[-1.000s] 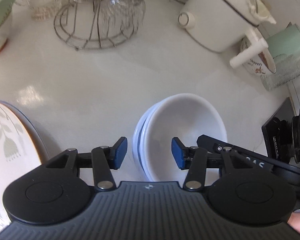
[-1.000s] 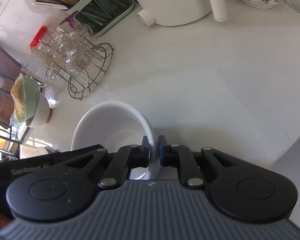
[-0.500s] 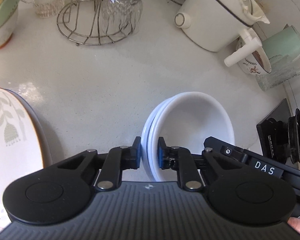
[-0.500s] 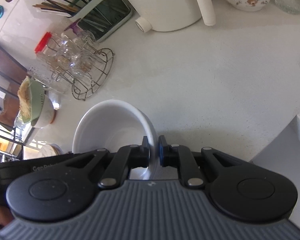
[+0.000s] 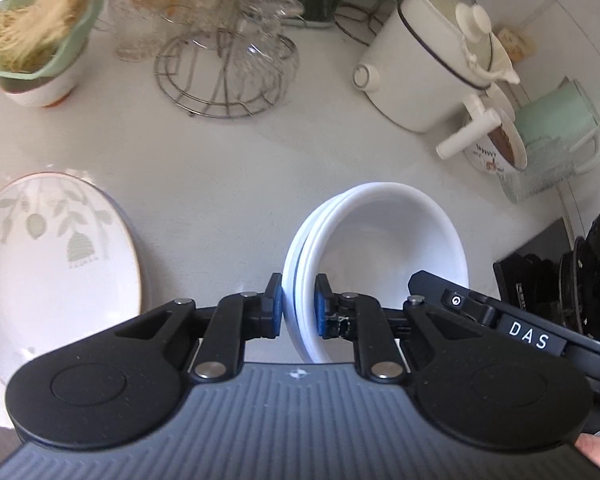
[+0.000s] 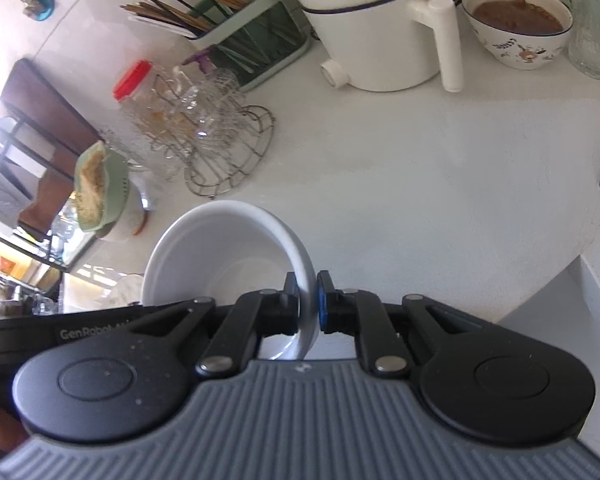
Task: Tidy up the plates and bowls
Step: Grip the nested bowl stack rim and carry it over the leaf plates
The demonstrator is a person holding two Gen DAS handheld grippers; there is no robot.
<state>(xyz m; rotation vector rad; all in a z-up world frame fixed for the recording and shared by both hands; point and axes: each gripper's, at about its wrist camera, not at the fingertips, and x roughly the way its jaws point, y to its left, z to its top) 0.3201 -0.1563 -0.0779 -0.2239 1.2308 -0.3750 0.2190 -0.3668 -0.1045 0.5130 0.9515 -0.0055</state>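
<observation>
Carrying a nested pair of white bowls (image 5: 380, 248) between both tongs is the step we judge to be in hand. Left tongs (image 5: 298, 306): clenched on the near-left rim, pads pressing both stacked walls. Right tongs (image 6: 308, 304): clenched on the opposite rim of the bowls (image 6: 228, 256), one pad inside, one outside. Location: the bowls hang tilted above the white counter (image 5: 228, 168), which shows bare under them, just right of the leaf-patterned plate (image 5: 52, 256) that lies flat. Beyond the bowls from that plate stand a wire glass rack (image 5: 224, 72) and a white lidded pot (image 5: 428, 64). Appearance: plain glossy white, deep, smooth rims, clean inside; a thin dark gap marks where one sits in the other. Next move, as we judge it: keep both grips matched and level so the pair does not twist or separate, then set it down beside or with the plate. Rims look slick; slipping is the risk.
</observation>
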